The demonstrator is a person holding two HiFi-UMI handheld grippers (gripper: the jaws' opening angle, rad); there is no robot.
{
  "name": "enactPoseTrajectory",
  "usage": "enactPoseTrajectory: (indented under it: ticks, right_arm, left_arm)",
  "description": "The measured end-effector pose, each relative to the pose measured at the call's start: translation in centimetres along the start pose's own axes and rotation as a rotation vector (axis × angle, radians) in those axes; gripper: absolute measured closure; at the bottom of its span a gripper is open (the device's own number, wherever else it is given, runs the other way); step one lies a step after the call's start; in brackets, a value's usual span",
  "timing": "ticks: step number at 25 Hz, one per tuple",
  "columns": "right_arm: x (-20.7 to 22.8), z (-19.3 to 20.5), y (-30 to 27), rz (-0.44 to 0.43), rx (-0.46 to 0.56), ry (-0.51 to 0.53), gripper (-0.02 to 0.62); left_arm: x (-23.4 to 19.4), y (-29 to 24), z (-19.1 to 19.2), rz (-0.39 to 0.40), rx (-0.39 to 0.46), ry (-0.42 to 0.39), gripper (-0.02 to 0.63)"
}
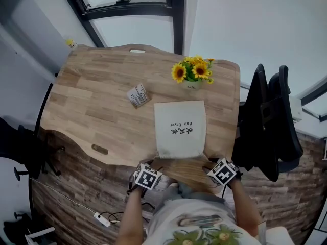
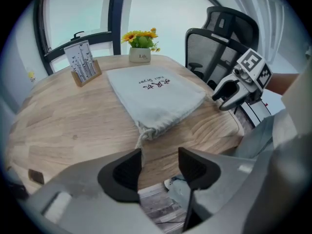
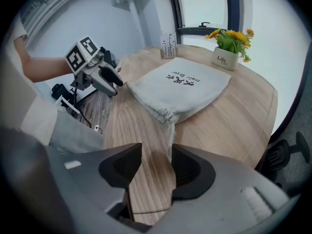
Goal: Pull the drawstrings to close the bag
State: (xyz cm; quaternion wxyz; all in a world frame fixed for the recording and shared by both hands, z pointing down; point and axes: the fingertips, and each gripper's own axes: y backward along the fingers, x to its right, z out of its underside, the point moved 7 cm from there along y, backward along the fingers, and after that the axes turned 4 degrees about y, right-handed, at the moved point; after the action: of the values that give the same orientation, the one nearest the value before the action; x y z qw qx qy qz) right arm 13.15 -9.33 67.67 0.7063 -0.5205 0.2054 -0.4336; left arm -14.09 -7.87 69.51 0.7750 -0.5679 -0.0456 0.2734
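A pale grey drawstring bag point(image 1: 180, 129) with dark print lies flat on the wooden table point(image 1: 92, 106), its gathered mouth toward the near edge. In the left gripper view a drawstring point(image 2: 141, 135) trails from the bag's point(image 2: 156, 99) near corner to just ahead of my left gripper point(image 2: 160, 167), which is open with nothing between its pads. In the right gripper view the other drawstring point(image 3: 170, 130) hangs from the bag point(image 3: 180, 89) down to the inner edge of my right gripper point(image 3: 156, 167), also open. Both grippers point(image 1: 152, 170) point(image 1: 215, 166) hover at the table's near edge, either side of the bag's mouth.
A white pot of yellow flowers point(image 1: 193, 71) stands behind the bag. A small card stand point(image 1: 137, 95) sits to the bag's left. Black office chairs point(image 1: 271, 121) stand at the table's right side. Windows lie beyond the far edge.
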Motion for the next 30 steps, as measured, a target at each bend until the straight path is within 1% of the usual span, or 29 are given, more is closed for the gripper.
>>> enactPoseTrajectory:
  ticks: [1,2,4,8,10,16,20,23,26,27,28,30]
  right_arm:
    - [0.1,0.1,0.0,0.0,-0.007,0.0,0.397]
    - [0.1,0.1,0.0,-0.002,-0.012,-0.001,0.397]
    - [0.0,0.2,-0.2,-0.008,-0.016,-0.001,0.397]
    - [-0.3,0.2,-0.5,-0.018,-0.019,0.009,0.398]
    - [-0.3,0.0,-0.6,-0.015,-0.017,0.011,0.398]
    - [-0.2,0.1,-1.1,-0.032,-0.022,0.007,0.399]
    - [-0.1,0.1,-1.2,-0.029,-0.019,0.0,0.402]
    - [-0.1,-0.3,-1.1,-0.02,0.004,-0.002,0.416]
    - [-0.3,-0.5,-1.3,-0.022,0.016,-0.022,0.43]
    - [-0.3,-0.6,-1.4,-0.015,0.021,-0.028,0.43]
    - [-0.2,-0.6,-1.6,0.001,0.028,-0.035,0.445]
    - [0.2,-0.7,-1.8,0.043,0.044,-0.061,0.449]
  left_arm:
    - [-0.3,-0.1,-0.2,-0.009,-0.005,0.022,0.373]
    - [-0.6,-0.1,-0.5,-0.015,-0.008,0.044,0.388]
    - [-1.0,0.1,-1.1,-0.025,-0.015,0.067,0.388]
    - [-0.9,-1.0,-0.1,-0.044,-0.055,0.012,0.388]
    - [-0.8,-1.1,0.3,-0.047,-0.069,-0.003,0.387]
    - [-0.9,-0.9,-0.4,-0.049,-0.041,-0.003,0.388]
    - [-1.0,-1.2,-0.7,-0.051,-0.053,0.011,0.388]
    - [-1.3,-1.3,-0.7,-0.085,-0.045,0.019,0.443]
    - [-1.3,-1.1,-0.7,-0.091,-0.033,0.015,0.448]
    - [-1.3,-1.2,-0.7,-0.092,-0.033,0.015,0.448]
    - [-1.3,-1.2,-0.6,-0.093,-0.034,0.016,0.448]
    - [-1.3,-1.2,-0.7,-0.094,-0.036,0.017,0.448]
